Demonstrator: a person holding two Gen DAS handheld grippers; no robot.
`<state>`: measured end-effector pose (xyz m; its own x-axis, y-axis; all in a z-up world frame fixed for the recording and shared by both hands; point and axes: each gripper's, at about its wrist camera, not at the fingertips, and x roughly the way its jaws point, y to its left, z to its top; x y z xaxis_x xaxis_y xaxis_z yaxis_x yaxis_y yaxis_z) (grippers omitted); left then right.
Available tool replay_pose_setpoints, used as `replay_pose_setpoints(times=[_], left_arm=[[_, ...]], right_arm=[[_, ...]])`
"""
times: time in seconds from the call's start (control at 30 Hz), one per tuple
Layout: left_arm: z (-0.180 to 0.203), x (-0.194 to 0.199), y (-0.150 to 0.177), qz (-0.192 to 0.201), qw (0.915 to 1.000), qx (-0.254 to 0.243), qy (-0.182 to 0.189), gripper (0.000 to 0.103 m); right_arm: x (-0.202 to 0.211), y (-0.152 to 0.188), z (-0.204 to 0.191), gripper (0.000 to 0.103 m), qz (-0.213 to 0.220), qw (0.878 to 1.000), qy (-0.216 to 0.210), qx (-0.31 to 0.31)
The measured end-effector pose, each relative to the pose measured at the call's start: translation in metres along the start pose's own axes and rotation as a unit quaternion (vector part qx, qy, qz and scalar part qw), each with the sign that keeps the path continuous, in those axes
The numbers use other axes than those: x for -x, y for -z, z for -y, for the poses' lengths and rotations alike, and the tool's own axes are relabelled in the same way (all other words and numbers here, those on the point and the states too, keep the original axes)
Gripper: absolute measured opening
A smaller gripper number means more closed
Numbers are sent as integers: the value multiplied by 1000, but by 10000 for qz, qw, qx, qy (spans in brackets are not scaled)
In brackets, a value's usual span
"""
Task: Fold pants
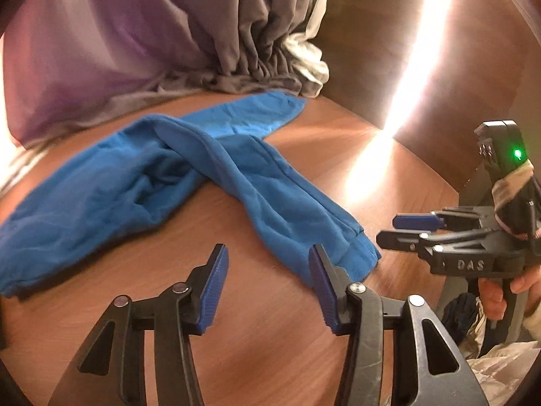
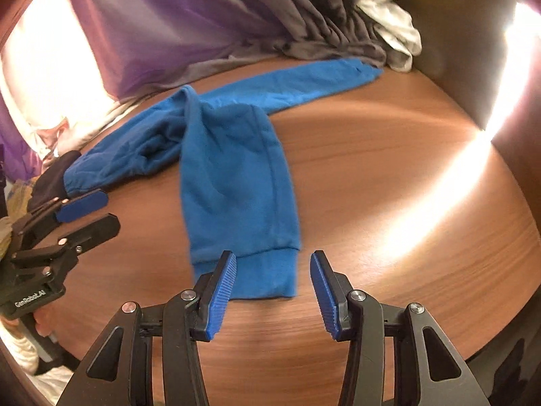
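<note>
Blue sweatpants (image 1: 169, 176) lie crumpled on a brown wooden table (image 1: 270, 338). One leg stretches to the back right; the other leg (image 2: 233, 169) runs toward me and ends in a ribbed cuff (image 2: 263, 277). My right gripper (image 2: 274, 260) is open just above that cuff, its pads on either side without pressing it. My left gripper (image 1: 267, 253) is open too, with bare wood between its fingers and its right finger beside the cuff (image 1: 358, 257). Each gripper appears in the other's view: the right gripper (image 1: 402, 230) and the left gripper (image 2: 106, 211), each held by a hand.
Purple and grey curtains (image 1: 189, 34) hang behind the table, with a bunched white cloth (image 2: 392, 27) at their foot. A wooden wall panel (image 1: 473, 67) with strong glare closes the right side. A dark garment (image 2: 50, 176) lies at the left edge, and bags (image 1: 500, 365) sit below the table's right.
</note>
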<state>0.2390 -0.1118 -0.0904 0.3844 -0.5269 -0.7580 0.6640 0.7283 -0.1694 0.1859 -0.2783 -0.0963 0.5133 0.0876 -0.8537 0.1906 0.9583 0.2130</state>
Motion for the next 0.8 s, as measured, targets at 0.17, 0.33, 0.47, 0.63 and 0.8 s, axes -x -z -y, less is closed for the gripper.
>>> replay_pose_setpoints(times=[0.17,0.33,0.47,0.63,0.8], left_arm=[[3,-25,-2,-318,9994,102,32,38],[7,-42,2,-574,9979,217,211,38],[8,-54,0,-658,9972,245,275,37],[7,-67,-5,-754,9963,254,316,37],[9,-70,-4,-791,9958,248,400,30]], right_arm=[[-16,4,15,39,-186,9992,-279,-205],[-27,10,17,33,-366,9980,-451,-266],[-30,13,20,33,-424,9974,-462,-356],[-32,15,21,27,-417,9974,-419,-410],[-34,15,20,22,-371,9972,-486,-433]])
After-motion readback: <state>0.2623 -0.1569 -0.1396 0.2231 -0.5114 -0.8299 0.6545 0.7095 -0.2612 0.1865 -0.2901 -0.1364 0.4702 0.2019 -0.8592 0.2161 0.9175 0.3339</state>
